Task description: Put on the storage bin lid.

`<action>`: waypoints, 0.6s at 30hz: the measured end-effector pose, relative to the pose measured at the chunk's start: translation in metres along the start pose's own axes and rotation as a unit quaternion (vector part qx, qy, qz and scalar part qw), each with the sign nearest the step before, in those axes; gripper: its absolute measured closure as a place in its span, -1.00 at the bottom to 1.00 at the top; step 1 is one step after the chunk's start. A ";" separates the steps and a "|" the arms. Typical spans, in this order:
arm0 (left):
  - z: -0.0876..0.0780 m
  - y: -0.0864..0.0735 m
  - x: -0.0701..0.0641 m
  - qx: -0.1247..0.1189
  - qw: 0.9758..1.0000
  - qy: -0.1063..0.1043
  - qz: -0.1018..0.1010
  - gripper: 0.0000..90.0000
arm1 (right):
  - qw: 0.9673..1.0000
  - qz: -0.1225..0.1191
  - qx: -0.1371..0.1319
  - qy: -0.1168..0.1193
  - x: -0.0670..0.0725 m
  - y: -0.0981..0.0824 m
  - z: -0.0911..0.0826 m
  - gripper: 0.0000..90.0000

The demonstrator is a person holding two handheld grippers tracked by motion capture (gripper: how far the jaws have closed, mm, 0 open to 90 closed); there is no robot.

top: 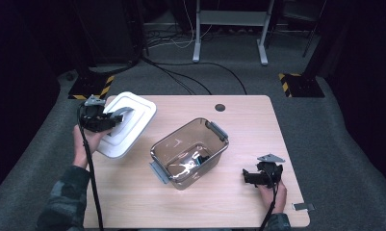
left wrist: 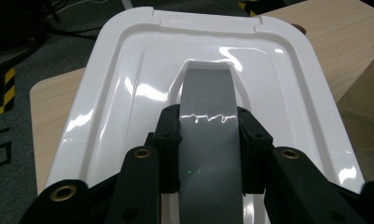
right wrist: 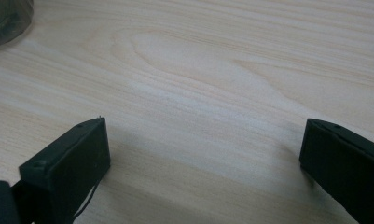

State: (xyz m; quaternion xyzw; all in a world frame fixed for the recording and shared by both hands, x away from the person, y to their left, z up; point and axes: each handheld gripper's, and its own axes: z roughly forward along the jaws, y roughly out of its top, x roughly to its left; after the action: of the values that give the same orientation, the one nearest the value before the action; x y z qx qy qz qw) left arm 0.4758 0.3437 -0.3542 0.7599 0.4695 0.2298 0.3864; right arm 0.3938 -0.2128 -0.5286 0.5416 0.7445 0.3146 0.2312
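Note:
A white box lid (top: 126,123) with a grey handle (left wrist: 208,126) is tilted at the table's left, lifted off the wood. My left gripper (top: 114,118) is shut on that grey handle; in the left gripper view its black pads (left wrist: 170,135) press on both sides of the strip. A clear brownish tub (top: 189,152) with grey side latches stands lidless in the middle of the table, with a small dark item inside. At the front right my right gripper (top: 247,176) rests low over bare wood, open, with nothing between its jaws (right wrist: 201,154).
The wooden table (top: 238,125) has a round cable hole (top: 220,107) at its far edge. A small grey tag (top: 303,207) lies near the front right corner. Beyond the table are cables, stand bases with yellow-black tape and a desk frame.

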 end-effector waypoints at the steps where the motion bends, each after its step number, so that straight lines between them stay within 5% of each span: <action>1: 0.000 0.000 0.000 0.000 1.000 0.000 0.000 0.48 | 1.000 0.000 0.000 0.000 0.000 0.000 0.000 -0.98; 18: -0.008 0.028 -0.033 -0.005 0.999 -0.040 0.021 0.49 | 1.000 0.000 0.000 0.000 0.000 0.000 0.000 -0.98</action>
State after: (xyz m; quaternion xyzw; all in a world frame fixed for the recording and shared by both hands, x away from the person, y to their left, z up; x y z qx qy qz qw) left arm 0.4701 0.3097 -0.3269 0.7762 0.4367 0.2097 0.4036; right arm 0.3938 -0.2127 -0.5286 0.5415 0.7445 0.3147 0.2311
